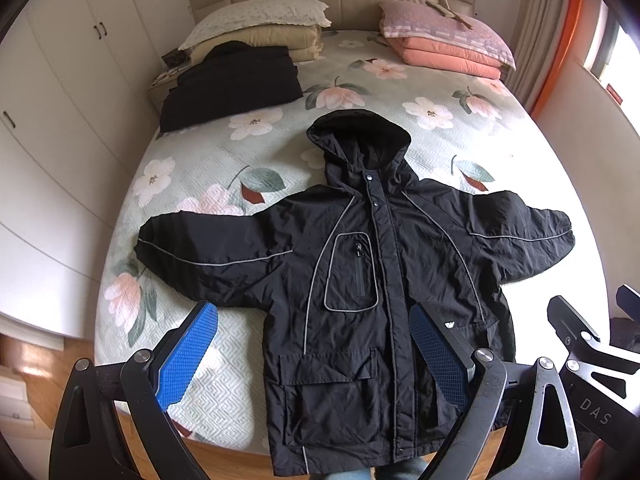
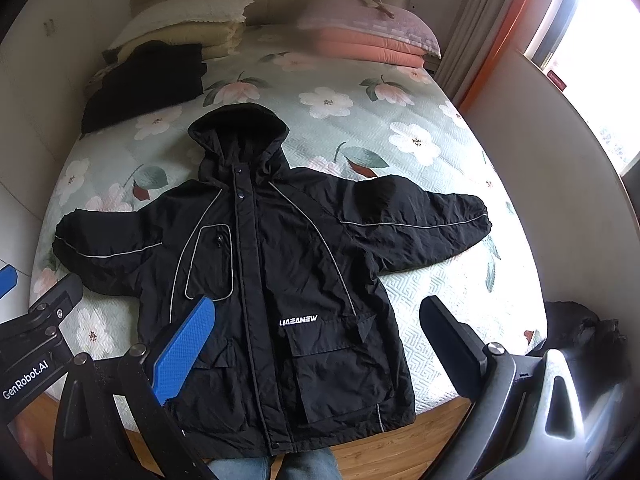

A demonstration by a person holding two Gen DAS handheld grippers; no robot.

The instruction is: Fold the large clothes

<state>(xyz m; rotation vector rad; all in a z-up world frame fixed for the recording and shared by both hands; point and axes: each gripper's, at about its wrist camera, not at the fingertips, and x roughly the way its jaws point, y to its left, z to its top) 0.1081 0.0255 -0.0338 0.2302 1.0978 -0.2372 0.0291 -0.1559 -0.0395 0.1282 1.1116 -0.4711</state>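
A black hooded jacket [image 1: 372, 280] lies face up and spread flat on the bed [image 1: 500, 148], hood toward the far headboard, both sleeves stretched out left and right, its hem hanging just over the near edge of the mattress. The left sleeve cuff ends near the bed's left edge; the right sleeve reaches close to the right edge. Floral bedspread shows bare around the hood and on the far right. A folded dark garment [image 1: 232, 80] sits far left, well apart from the jacket, with stacked pillows [image 1: 256, 24] behind it. The left tool [image 1: 314, 354] and right tool [image 2: 318, 344] both hover spread wide above the hem, seemingly touching nothing.
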